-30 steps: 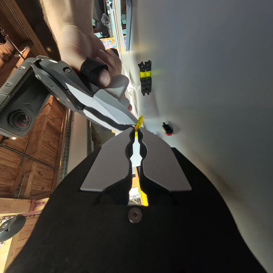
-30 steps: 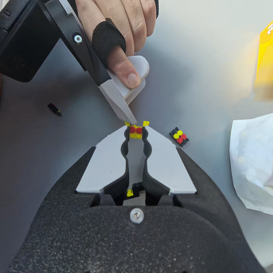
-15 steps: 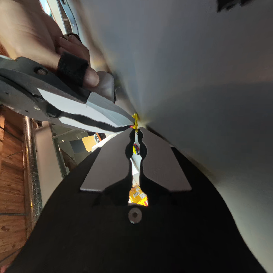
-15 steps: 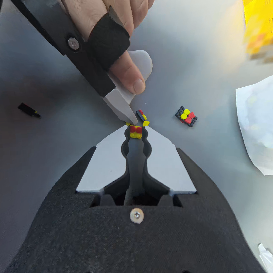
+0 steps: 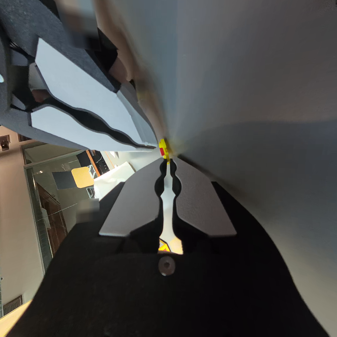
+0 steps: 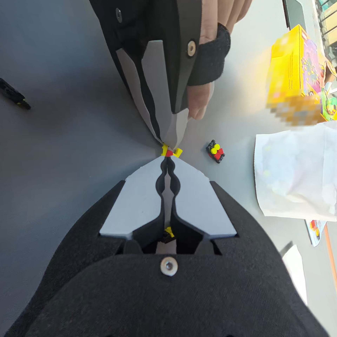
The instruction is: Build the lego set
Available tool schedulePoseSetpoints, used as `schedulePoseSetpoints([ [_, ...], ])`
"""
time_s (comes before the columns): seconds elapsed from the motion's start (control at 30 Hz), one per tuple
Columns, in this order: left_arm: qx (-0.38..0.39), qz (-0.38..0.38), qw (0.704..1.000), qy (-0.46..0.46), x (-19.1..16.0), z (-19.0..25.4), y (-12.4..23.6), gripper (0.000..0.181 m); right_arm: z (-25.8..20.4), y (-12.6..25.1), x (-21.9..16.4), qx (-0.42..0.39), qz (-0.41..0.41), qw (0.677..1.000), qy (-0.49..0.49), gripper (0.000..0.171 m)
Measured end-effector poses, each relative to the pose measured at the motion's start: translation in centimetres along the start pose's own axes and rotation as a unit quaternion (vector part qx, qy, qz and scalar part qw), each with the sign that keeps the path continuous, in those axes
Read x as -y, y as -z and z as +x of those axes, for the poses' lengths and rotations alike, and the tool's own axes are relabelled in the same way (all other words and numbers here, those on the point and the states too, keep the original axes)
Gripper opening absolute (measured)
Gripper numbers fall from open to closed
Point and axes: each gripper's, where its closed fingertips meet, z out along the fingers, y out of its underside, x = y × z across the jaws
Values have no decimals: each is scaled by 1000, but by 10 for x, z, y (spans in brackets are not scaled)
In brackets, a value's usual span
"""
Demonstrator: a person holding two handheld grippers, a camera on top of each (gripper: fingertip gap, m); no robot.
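My left gripper (image 5: 167, 160) is shut on the thin yellow edge of a small yellow and red lego assembly (image 5: 163, 149), held close above the grey table (image 5: 255, 73). In the right wrist view the left gripper (image 6: 168, 145) comes down from above and pinches the assembly (image 6: 170, 152) at its top. My right gripper (image 6: 166, 158) is shut. Its tips sit just under the assembly's red part with nothing between the pads. In the left wrist view the right gripper (image 5: 155, 145) has its tips beside the assembly.
A small black, red and yellow lego build (image 6: 216, 153) lies on the table to the right. A black piece (image 6: 14, 94) lies far left. A yellow box (image 6: 291, 73), a white bag (image 6: 295, 173) and a booklet (image 6: 315, 231) lie on the right. Another black and yellow piece (image 6: 168, 235) shows between my right fingers' bases. Less than 4 cm separates the two grippers' tips. It is some 12 cm from my right tips to the black piece (image 6: 14, 94).
My right gripper gripped the red and yellow assembly before; now its pads have come together with the assembly beyond its tips. The left gripper still pinches it and has swung round.
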Motion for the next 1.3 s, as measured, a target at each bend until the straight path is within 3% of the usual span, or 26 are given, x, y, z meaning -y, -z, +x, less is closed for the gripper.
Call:
schedulePoseSetpoints([
  [0.17,45,-30,998,19,-12,-8,1,2,38,26,-10,-13,43,988,-147,9],
  [0.33,99,-57,989,96,-15,-18,7,3,97,66,-44,-93,75,962,-245,12],
  [0.43,120,-68,982,125,-15,-20,10,3,124,74,-71,-117,36,960,-254,13],
  [0.53,134,-62,977,154,-15,-22,11,3,156,57,-105,-114,-28,967,-224,12],
  [0.7,139,-51,972,181,-18,-22,10,2,170,8,-143,23,-64,955,-288,19],
  [0.77,135,-51,973,183,-19,-19,11,2,173,-1,-153,24,-94,957,-275,19],
  [0.83,132,-48,973,186,-18,-17,11,2,168,-8,-152,40,-99,956,-272,7],
  [1.0,139,-45,972,185,-18,-20,14,3,179,-7,-155,28,-118,954,-275,0],
  [1.2,158,-47,965,206,-26,-27,30,3,208,28,-85,17,-32,963,-266,0],
  [1.3,162,-55,964,204,-29,-24,34,3,221,32,-106,-16,-118,964,-239,10],
])
